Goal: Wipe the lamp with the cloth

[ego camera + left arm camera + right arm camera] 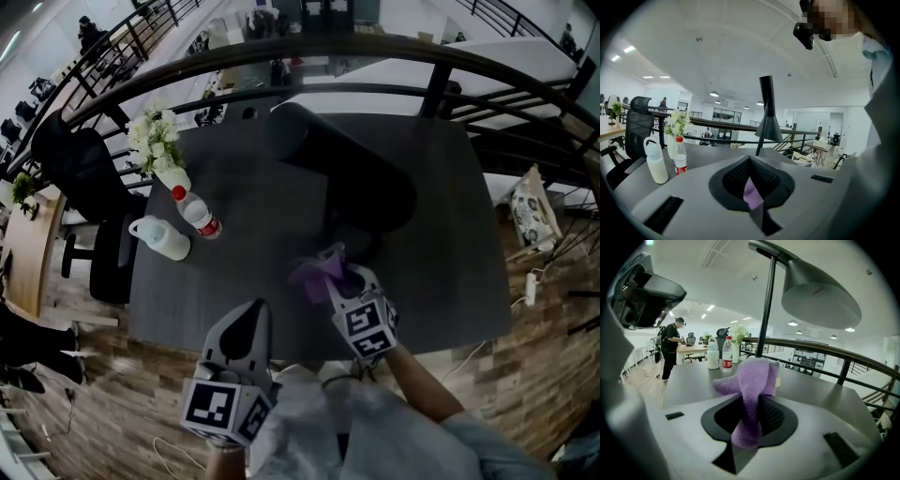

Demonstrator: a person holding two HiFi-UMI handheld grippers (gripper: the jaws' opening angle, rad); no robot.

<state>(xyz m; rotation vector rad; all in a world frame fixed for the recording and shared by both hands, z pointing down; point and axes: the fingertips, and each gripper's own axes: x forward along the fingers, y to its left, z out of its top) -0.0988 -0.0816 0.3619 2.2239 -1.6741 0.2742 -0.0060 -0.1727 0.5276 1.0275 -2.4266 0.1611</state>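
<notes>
While the right claw [750, 401] is clamped on a purple cloth [751, 373], the fabric bunches up above its tips and a tail hangs down between the jaws. Seen from the head view, this claw [349, 283] holds the cloth [314, 272] over the near edge of the dark surface [253, 178], right of the middle. It is just beside the foot of the black lamp [361, 183]. From the right gripper view, the lamp's pole rises right behind the cloth and its shade [820, 294] spreads overhead.

The left claw [750, 164] has its jaws together. A thin purple sliver shows in the slot between them, and what it is cannot be told. In the head view this claw [251, 317] hovers at the near edge, left of the cloth and apart from it.

Along the left edge stand a white bottle [161, 237], a clear water bottle with a red cap [197, 214] and a vase of white flowers [159, 142]. A black office chair [80, 173] stands off that edge.
</notes>
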